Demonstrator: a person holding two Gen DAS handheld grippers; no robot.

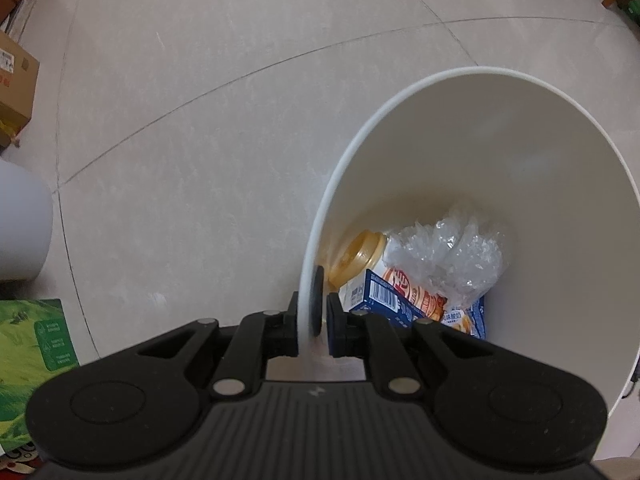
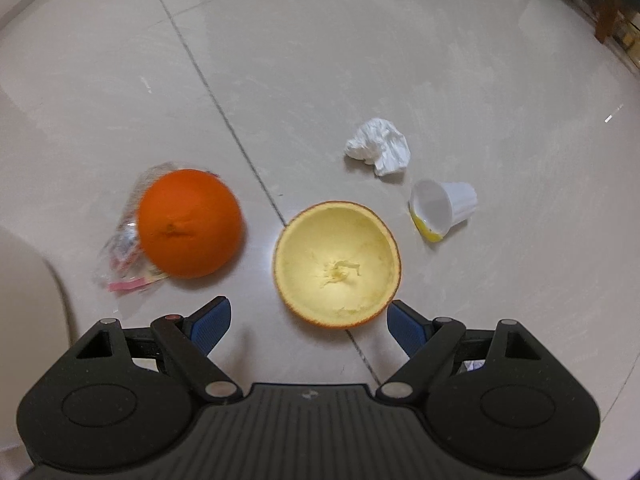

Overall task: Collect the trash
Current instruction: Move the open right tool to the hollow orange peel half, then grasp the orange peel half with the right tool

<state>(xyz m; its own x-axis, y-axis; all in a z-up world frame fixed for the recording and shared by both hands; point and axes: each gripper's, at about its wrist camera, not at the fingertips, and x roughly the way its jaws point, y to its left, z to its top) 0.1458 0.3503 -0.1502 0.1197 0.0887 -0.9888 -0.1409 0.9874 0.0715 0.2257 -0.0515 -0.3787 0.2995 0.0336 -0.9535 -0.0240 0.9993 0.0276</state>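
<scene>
My left gripper (image 1: 313, 312) is shut on the rim of a white trash bin (image 1: 400, 96), one pad inside the wall and one outside. In the bin lie a yellow-capped bottle (image 1: 362, 258), a blue carton (image 1: 380, 296), a printed wrapper (image 1: 420, 292) and crumpled clear plastic (image 1: 452, 252). My right gripper (image 2: 308, 326) hangs open just above the floor. A hollow orange peel half (image 2: 336, 264), cut side up, lies right ahead of its fingertips. To the left lies a second orange peel half (image 2: 190, 222), dome up, on a clear wrapper (image 2: 124, 256).
A crumpled white tissue (image 2: 380, 146) and a tipped white plastic cup (image 2: 442, 210) lie on the tiled floor (image 2: 320, 60) to the right. A cardboard box (image 1: 16, 80) and a green carton (image 1: 32, 360) stand left of the bin. Wooden furniture legs (image 2: 606, 12) are at far right.
</scene>
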